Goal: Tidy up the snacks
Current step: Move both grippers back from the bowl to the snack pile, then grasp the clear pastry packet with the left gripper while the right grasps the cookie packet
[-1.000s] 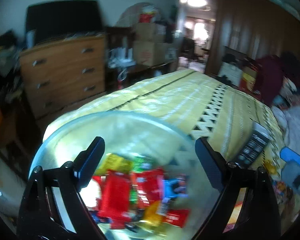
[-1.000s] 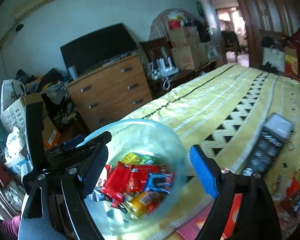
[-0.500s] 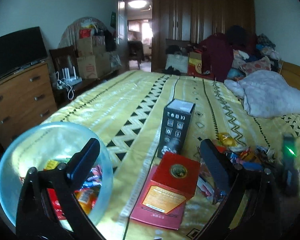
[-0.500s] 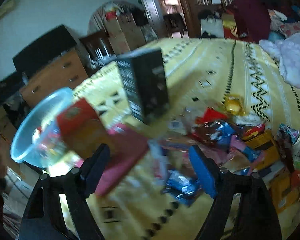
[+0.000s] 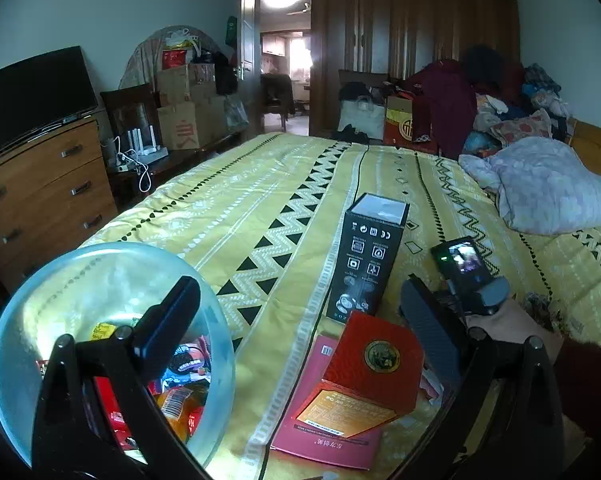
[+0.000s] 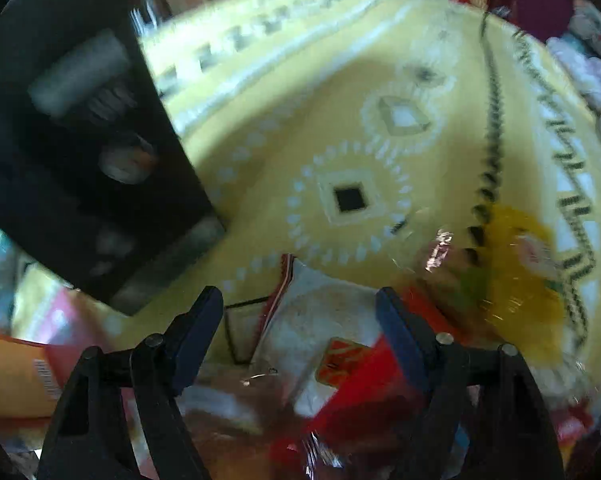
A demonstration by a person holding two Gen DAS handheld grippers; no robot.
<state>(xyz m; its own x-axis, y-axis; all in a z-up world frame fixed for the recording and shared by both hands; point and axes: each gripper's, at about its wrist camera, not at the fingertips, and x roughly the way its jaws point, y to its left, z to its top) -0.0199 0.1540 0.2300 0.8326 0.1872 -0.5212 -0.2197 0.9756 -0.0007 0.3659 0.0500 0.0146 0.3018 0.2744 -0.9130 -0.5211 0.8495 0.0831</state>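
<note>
Right tongs (image 6: pixel 298 316) swung from bowl (image 5: pixel 204 300) down over loose wrappers, both tongs released (empty), bowl holding snack packets (image 5: pixel 180 384)

A lived-in home bedroom. A bed (image 5: pixel 284 184) under a yellow patterned cover fills the middle; left of the bed stand a wooden dresser (image 5: pixel 40 196) bearing a television (image 5: pixel 32 96) and stacked cardboard boxes (image 5: pixel 184 108). Beyond the bed's far end rise a dark wardrobe (image 5: pixel 412 40) and piled clothes (image 5: pixel 500 96).
</note>
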